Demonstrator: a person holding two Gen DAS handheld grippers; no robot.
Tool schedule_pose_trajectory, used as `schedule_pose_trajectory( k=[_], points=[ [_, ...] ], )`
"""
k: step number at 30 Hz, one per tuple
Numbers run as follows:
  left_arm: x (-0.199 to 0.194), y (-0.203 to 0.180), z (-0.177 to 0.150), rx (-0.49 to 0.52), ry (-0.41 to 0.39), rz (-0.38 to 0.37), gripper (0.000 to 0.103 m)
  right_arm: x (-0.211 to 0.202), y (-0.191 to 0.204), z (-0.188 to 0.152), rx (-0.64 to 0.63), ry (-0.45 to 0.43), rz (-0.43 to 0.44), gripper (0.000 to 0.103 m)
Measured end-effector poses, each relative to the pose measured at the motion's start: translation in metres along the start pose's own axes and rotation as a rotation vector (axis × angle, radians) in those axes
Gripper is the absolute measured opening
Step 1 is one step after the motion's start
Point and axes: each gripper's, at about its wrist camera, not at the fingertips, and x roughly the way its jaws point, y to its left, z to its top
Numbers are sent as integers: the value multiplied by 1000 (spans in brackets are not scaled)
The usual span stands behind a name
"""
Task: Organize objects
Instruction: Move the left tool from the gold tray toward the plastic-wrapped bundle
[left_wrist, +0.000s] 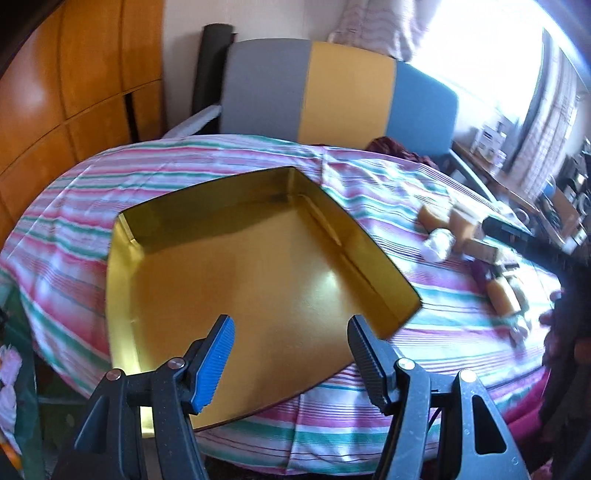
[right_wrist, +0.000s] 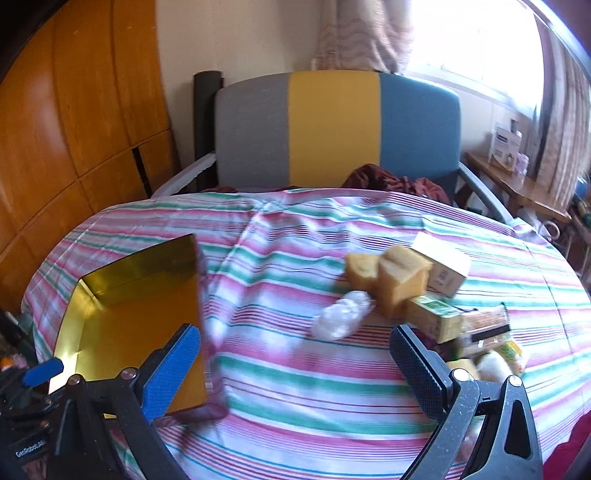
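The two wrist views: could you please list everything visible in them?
Tin tray: one, gold, empty, left on the cloth.
Tablecloth: one, pink, green and white stripes, over the table.
Sponges: at least two, yellow, right of centre.
Plastic bag: one, clear, crumpled, in front of the sponges.
Small boxes: two or more, pale and green, among a blurred pile at right.
Chair: one, grey, yellow and blue, behind the table.
Left tool: open, over the tray.
Right tool: open, empty, over the cloth.

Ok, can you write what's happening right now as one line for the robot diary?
left gripper: open, over gold tin | right gripper: open, empty | tin: empty | sponges, boxes, plastic bag: loose on striped cloth
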Motion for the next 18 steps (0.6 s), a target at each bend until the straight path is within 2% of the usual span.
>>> schedule_pose_trajectory(
  k=[3,6,11,14,16,18],
  points=[
    [-1,-13,0,58,-15,-40,64,-4,-41,6,84,-7,-17,103],
    [3,-25,8,69,-1,-127,64,-12,-88,10,157,-22,-67,103],
    [15,-50,22,124,43,-180,65,-13,-164,6,274,-37,-159,103],
    [25,-72,32,177,77,-186,65,-11,-198,-5,353,-52,-161,103],
    [33,-89,38,221,92,-192,65,-14,-218,-13,459,-65,-122,103],
    [40,-106,43,251,122,-229,65,-21,-236,-16,557,-110,-72,103]
  ],
)
